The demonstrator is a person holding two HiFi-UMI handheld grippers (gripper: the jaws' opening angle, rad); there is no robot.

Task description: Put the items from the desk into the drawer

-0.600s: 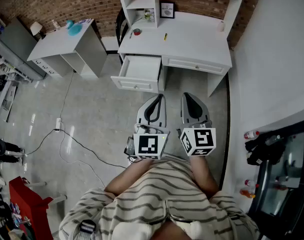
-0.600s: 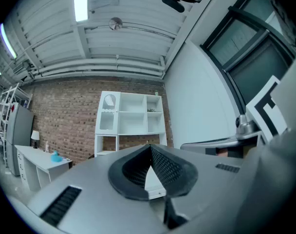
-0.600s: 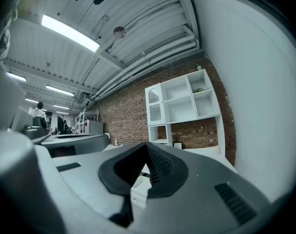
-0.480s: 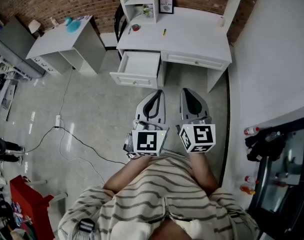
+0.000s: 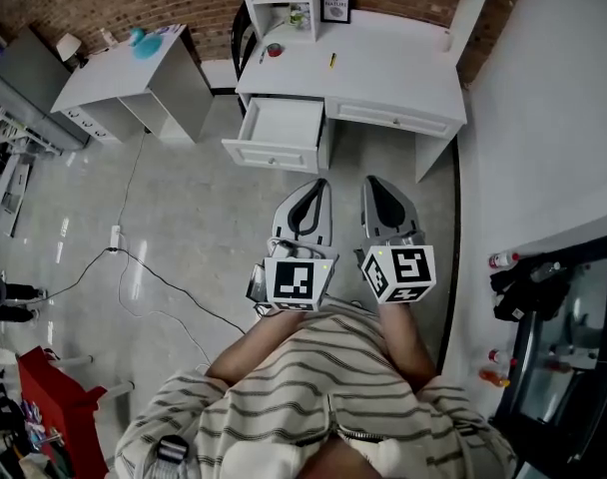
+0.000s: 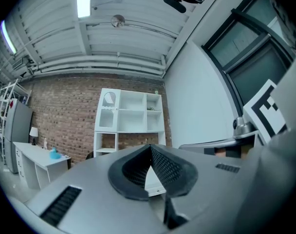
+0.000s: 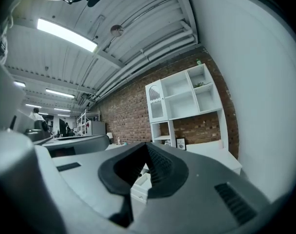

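A white desk (image 5: 383, 73) with a shelf unit stands ahead against the brick wall. Its left drawer (image 5: 281, 128) is pulled open and looks empty. On the desktop lie a small red item (image 5: 274, 51) and a yellow pen (image 5: 331, 60), with a framed picture (image 5: 334, 6) at the back. My left gripper (image 5: 315, 188) and right gripper (image 5: 374, 188) are side by side at waist height, well short of the desk. Both are shut and hold nothing. The left gripper (image 6: 150, 149) and right gripper (image 7: 147, 146) views show the pads pressed together, with the desk far off.
A second white table (image 5: 124, 80) with a blue object (image 5: 139, 40) stands at the left. A black cable (image 5: 154, 287) runs across the floor. A white wall and a dark rack with bottles (image 5: 503, 264) are on the right.
The head view has shifted slightly, so the desk sits a little differently in frame. Both grippers stay shut and side by side.
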